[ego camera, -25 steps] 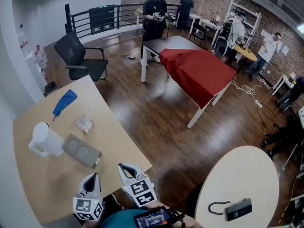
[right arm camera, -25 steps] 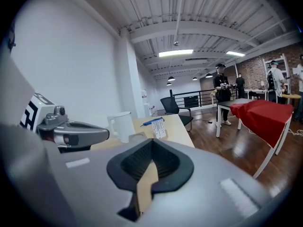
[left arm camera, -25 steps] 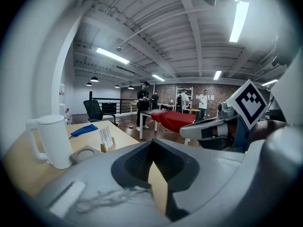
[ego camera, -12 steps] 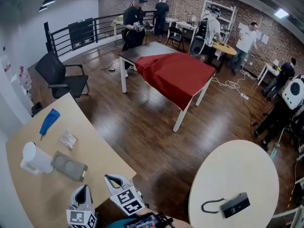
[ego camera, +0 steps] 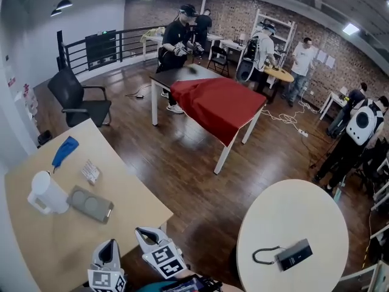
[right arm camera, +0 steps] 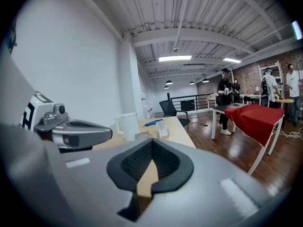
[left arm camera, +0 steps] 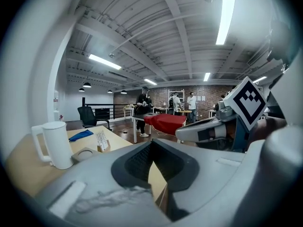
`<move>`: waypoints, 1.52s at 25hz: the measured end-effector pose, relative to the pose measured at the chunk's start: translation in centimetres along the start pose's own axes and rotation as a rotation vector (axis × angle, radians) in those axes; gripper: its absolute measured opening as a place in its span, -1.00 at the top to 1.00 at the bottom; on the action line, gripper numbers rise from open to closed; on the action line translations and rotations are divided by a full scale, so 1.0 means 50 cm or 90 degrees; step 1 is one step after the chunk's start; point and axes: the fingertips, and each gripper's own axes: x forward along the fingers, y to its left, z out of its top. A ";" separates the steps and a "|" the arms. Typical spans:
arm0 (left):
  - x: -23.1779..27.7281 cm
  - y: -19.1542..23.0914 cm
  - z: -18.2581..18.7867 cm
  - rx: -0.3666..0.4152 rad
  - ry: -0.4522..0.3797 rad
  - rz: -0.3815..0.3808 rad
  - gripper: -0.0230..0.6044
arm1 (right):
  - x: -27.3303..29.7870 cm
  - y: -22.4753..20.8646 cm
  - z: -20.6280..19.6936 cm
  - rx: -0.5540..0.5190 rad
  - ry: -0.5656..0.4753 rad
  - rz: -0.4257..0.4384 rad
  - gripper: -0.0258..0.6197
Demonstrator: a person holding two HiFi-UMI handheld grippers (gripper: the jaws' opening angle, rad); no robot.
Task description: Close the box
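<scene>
Not much has moved since a second ago, tbh. My head has swung, so the desk and the red table sit a bit differently in the head view. Both tools hang where they were, low at 6 o'clock.

Left gripper has its jaws drawn together on nothing, just a sliver of desk showing through the slit. Right gripper, same deal: pinched together and empty.

No obvious box anywhere, so my best guess is the flat grey case with two round dimples. It lies on the desk just beside the jug, with the card stand at its 12 o'clock. Can't tell if it has a lid or which way it folds. A black unit sits on the round table, way off at 3 o'clock, so I doubt that's it.

Key bit: the grey case lies at about 11 o'clock from the left gripper and 10 o'clock from the right gripper, long axis running roughly 10 to 4. Left is nearer, so I reckon it leads.
</scene>
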 end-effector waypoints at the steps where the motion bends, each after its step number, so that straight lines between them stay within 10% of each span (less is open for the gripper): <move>1: -0.017 0.001 -0.005 0.000 -0.004 -0.002 0.96 | -0.006 0.015 -0.003 -0.003 -0.001 -0.003 0.95; 18: -0.314 -0.023 -0.078 -0.011 -0.047 -0.018 0.96 | -0.175 0.271 -0.062 -0.037 -0.005 -0.060 0.95; 38: -0.368 -0.171 -0.101 0.018 -0.063 0.032 0.96 | -0.371 0.226 -0.113 -0.032 -0.055 -0.082 0.95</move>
